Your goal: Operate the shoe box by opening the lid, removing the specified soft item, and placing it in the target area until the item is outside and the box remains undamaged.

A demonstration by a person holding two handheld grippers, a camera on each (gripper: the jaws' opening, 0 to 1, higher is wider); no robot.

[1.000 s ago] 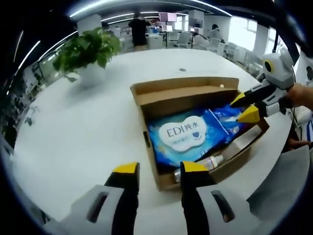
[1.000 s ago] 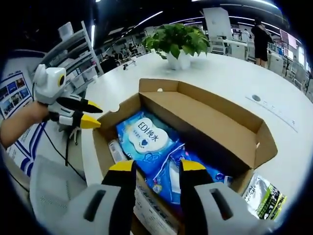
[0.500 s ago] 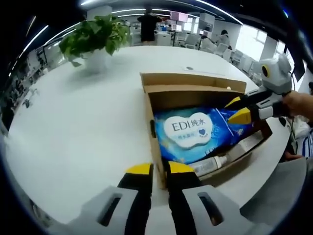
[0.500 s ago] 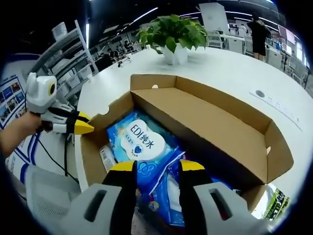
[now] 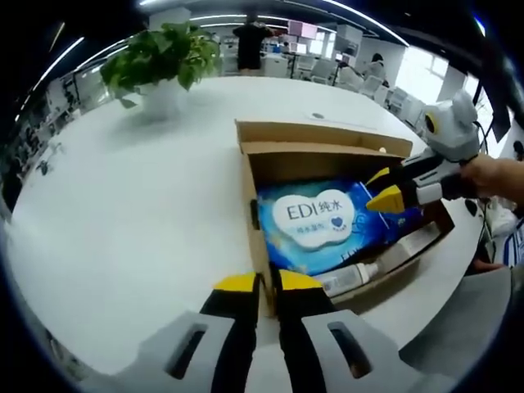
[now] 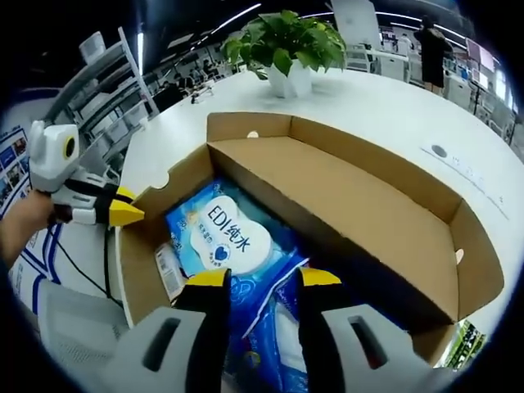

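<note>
Both grippers work the removal step: with the shoe box [image 5: 327, 213] lid open on the desk [image 5: 123, 205], the right gripper [image 6: 262, 278] fingers, parted and empty, hover over the wipes pack [image 6: 225, 237] inside, needing to close on it, while the left gripper [image 5: 258, 284] pinches the box wall.

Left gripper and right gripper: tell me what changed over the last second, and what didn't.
The left gripper narrowed its jaws onto the near wall of the shoe box. The right gripper reached further in over the blue wipes pack, jaws open on either side of it. The wipes pack, the small bottle and the open lid stayed put.
</note>
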